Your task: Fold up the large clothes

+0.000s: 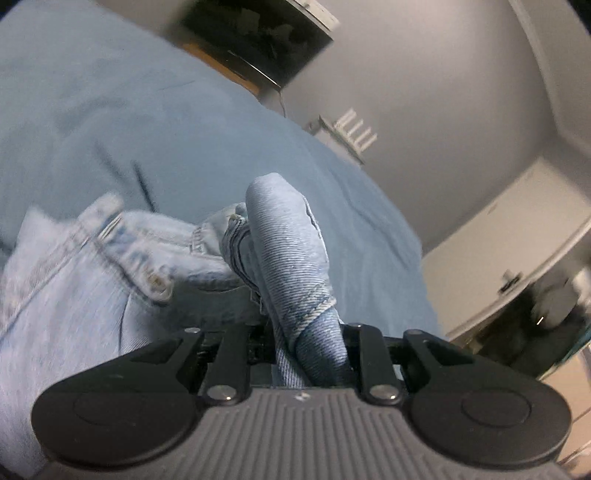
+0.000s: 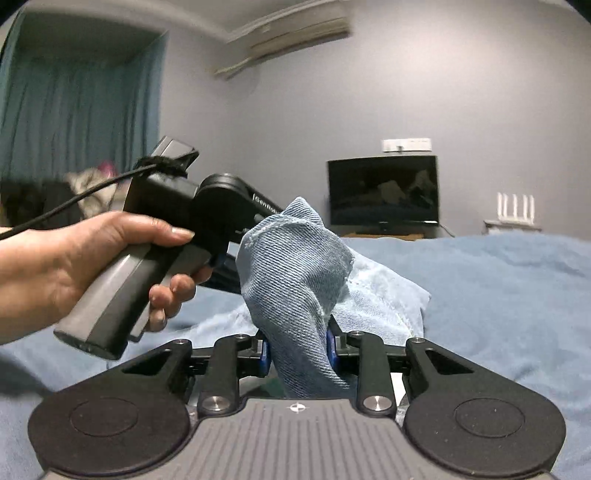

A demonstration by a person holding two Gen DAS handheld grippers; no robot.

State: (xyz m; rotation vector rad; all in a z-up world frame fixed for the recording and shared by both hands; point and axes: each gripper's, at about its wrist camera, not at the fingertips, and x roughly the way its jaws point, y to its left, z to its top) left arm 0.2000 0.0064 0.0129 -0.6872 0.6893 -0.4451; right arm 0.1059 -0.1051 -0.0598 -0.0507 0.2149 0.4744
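Note:
A pair of light blue jeans lies bunched on the blue bedspread. My left gripper is shut on a fold of the jeans' denim, which sticks up between its fingers. My right gripper is shut on another bunch of the jeans, lifted above the bedspread. In the right wrist view the left gripper's body, held by a hand, sits just left of the lifted denim. Both grippers' fingertips are hidden by cloth.
A dark TV stands on a stand against the far grey wall. A white router sits to its right. An air conditioner hangs high on the wall. Teal curtains hang at the left. A white cabinet stands beside the bed.

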